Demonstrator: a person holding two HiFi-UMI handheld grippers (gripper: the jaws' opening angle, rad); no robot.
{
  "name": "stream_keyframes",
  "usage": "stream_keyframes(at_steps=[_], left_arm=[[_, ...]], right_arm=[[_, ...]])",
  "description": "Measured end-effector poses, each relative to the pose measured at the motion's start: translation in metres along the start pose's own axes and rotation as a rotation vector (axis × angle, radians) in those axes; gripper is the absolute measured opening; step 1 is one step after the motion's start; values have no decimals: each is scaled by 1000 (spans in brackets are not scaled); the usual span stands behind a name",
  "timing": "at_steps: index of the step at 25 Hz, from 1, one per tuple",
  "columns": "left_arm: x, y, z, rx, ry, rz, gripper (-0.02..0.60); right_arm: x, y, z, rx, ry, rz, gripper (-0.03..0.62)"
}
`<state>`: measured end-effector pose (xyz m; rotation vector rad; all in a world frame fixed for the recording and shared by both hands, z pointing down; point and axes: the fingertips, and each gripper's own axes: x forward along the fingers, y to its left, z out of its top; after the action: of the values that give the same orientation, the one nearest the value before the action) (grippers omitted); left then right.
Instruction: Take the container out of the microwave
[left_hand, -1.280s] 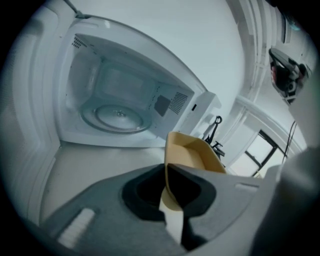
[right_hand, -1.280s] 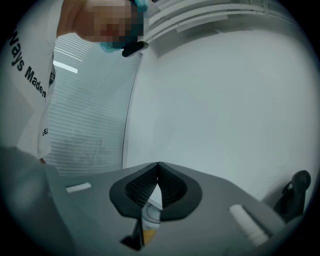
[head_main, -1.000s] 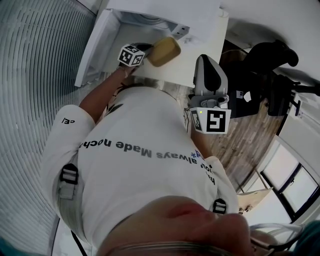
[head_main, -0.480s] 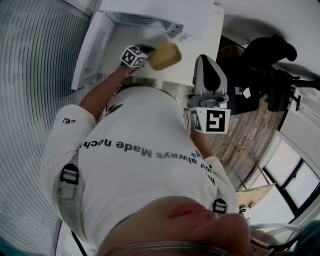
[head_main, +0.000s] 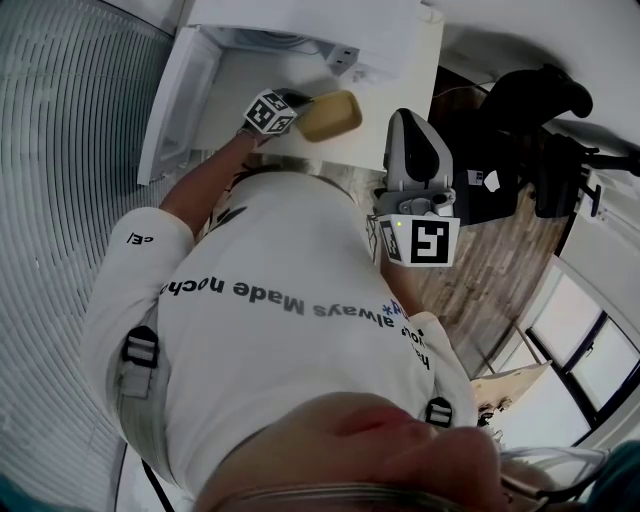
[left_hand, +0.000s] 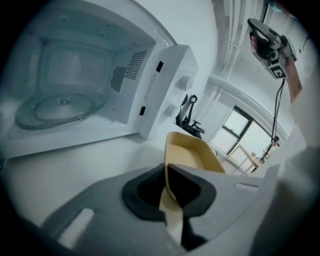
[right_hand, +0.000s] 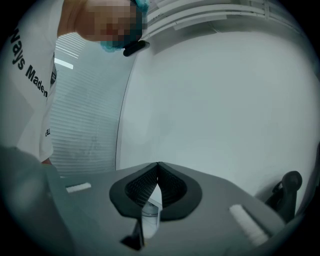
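Observation:
My left gripper (left_hand: 166, 168) is shut on the rim of a tan, shallow container (left_hand: 192, 156), gripping its near edge between the dark pads. The container hangs tilted over the white tabletop (left_hand: 75, 165), outside the open white microwave (left_hand: 150, 75). The microwave's glass turntable (left_hand: 60, 107) is bare. In the head view the left gripper (head_main: 290, 105) and the container (head_main: 330, 115) are just in front of the microwave (head_main: 310, 25). My right gripper (head_main: 418, 150) is held off to the right over the floor. Its jaws (right_hand: 158, 166) are shut on nothing.
The microwave door (head_main: 170, 100) stands open to the left. A black office chair (head_main: 520, 110) sits on the wooden floor at the right. The right gripper faces a plain white wall (right_hand: 225, 100). The person's white shirt (head_main: 290, 300) fills the lower head view.
The left gripper has carried the container a little farther out from the microwave and lower toward the tabletop. The right gripper has kept still.

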<state>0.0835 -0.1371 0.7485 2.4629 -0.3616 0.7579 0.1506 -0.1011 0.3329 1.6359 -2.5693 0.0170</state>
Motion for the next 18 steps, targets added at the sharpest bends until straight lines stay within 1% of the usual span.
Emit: stream_keyframes(at_steps=[6,18], left_arm=[[12,-3,-2,17,14,-22,20],[28,-2,-3,42,35,-37,20]], right_arm=[[2,-6,-4,5,6,-5,2],[10,-17,-9,13,17,-8,2]])
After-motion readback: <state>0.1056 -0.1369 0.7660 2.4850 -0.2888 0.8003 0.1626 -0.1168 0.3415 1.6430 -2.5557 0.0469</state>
